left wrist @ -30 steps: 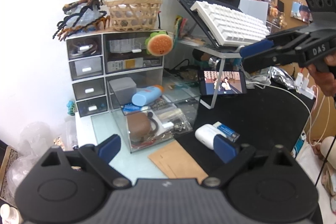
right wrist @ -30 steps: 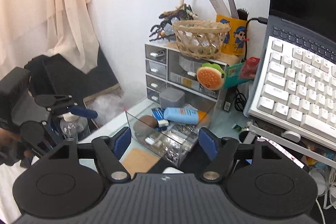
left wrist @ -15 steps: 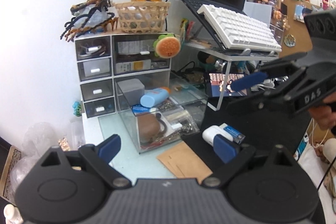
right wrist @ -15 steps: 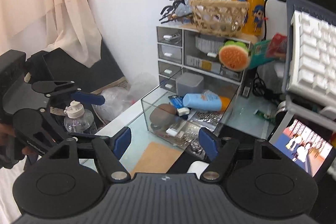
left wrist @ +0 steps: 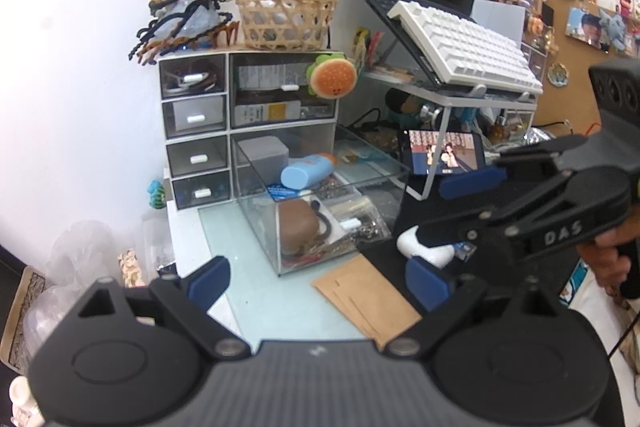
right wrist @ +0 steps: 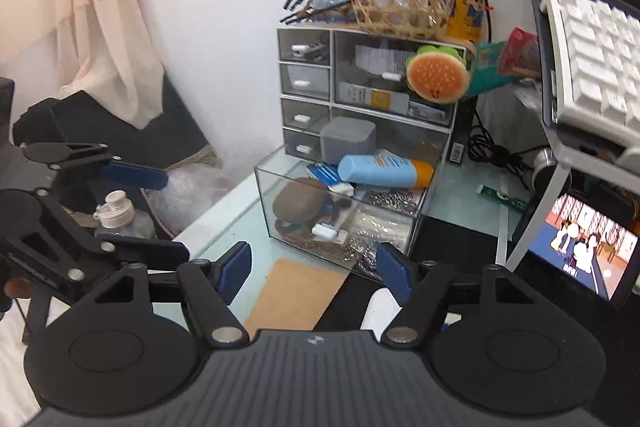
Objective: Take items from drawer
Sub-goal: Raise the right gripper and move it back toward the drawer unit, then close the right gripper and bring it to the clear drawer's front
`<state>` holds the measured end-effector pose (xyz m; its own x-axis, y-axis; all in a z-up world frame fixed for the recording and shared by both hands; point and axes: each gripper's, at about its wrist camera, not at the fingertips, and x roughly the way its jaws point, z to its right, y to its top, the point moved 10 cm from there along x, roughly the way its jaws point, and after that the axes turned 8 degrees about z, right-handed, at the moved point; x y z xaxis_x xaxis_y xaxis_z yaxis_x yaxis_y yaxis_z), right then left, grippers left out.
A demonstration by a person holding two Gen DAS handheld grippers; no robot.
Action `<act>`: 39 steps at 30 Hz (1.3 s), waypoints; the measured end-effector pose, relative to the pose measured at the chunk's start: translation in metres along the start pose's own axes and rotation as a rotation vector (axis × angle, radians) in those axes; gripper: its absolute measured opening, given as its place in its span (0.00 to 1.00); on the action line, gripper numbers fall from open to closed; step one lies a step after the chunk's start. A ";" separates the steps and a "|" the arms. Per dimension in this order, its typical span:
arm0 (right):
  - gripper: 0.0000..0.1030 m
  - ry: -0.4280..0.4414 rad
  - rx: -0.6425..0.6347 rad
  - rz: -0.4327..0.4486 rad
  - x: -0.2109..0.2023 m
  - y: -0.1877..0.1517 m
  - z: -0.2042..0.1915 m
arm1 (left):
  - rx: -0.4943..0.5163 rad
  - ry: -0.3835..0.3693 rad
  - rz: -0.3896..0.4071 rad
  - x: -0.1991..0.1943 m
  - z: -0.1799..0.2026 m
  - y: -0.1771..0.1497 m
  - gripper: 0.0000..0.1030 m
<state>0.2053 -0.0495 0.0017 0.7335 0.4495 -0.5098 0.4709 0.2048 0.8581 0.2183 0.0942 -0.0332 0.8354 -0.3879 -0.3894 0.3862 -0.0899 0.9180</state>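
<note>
The drawer (left wrist: 320, 203), a clear plastic box pulled out of the bottom of the white organizer (left wrist: 248, 123), sits in front of my left gripper (left wrist: 316, 279), whose blue-padded jaws stand wide apart with nothing between them. Inside lie a grey square box (left wrist: 264, 155) at the back, a pale blue tube (left wrist: 308, 171) on its side, a rounded brown pouch (left wrist: 298, 227) against the front wall, and a glittery tangle of small metal bits. A flat brown envelope (left wrist: 368, 299) lies on the desk just before the drawer, a white case (left wrist: 424, 247) beside it. A woven basket (left wrist: 286, 21) tops the organizer.

From my right gripper (right wrist: 314, 271), the drawer (right wrist: 340, 203) is near and slightly below. These jaws have just been closing a little, yet remain apart and empty. The tube (right wrist: 380, 171) has an orange cap end; the pouch (right wrist: 300, 203) rests under it. A plush burger (right wrist: 438, 75) hangs on an upper drawer front.
</note>
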 end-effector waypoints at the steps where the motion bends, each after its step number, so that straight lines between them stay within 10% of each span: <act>1: 0.65 -0.011 0.006 0.007 0.001 -0.002 0.001 | 0.001 0.000 -0.001 0.000 -0.001 0.000 0.94; 11: 0.62 -0.151 0.048 0.098 0.017 -0.010 0.006 | -0.017 0.000 -0.004 0.003 -0.011 -0.003 0.94; 39: 0.37 -0.131 0.172 0.131 0.064 -0.017 0.000 | -0.035 0.013 -0.045 0.017 -0.036 -0.011 0.94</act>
<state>0.2440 -0.0240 -0.0455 0.8458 0.3435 -0.4081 0.4358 -0.0039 0.9000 0.2422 0.1221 -0.0523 0.8218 -0.3718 -0.4318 0.4369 -0.0753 0.8963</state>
